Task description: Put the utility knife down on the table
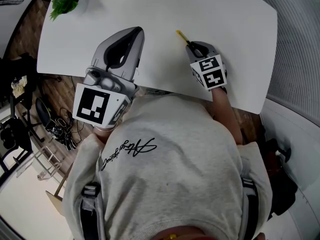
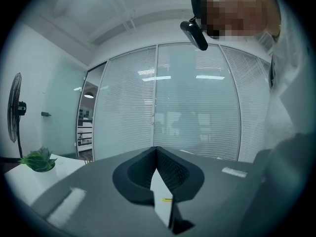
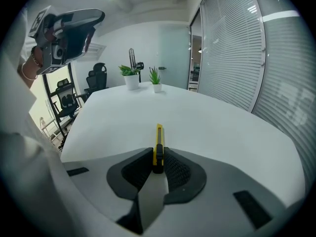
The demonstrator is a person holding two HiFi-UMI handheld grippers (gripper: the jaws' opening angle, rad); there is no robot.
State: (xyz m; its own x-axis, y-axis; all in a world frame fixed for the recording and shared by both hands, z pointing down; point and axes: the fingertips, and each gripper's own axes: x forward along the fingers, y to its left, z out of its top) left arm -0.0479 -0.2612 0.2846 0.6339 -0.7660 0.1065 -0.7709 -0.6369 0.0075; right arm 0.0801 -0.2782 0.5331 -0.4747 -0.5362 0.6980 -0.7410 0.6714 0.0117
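Note:
A yellow utility knife [image 1: 181, 36] with a black slider sticks out of my right gripper [image 1: 192, 45], low over the white table [image 1: 235, 29]. In the right gripper view the two dark pads are shut on the knife's [image 3: 158, 141] rear part, and its front end points away over the tabletop [image 3: 217, 117]. Whether its tip touches the table I cannot tell. My left gripper [image 1: 134, 32] is held up above the table's near left part. In the left gripper view its jaws [image 2: 156, 150] meet with nothing between them, pointing level at a glass wall with blinds.
A small green plant [image 1: 65, 0] stands at the table's far left corner, and two potted plants [image 3: 131, 71] show at the far end in the right gripper view. Office chairs [image 3: 98, 75] stand beyond the table's left side. A standing fan [image 2: 15, 107] is at the left.

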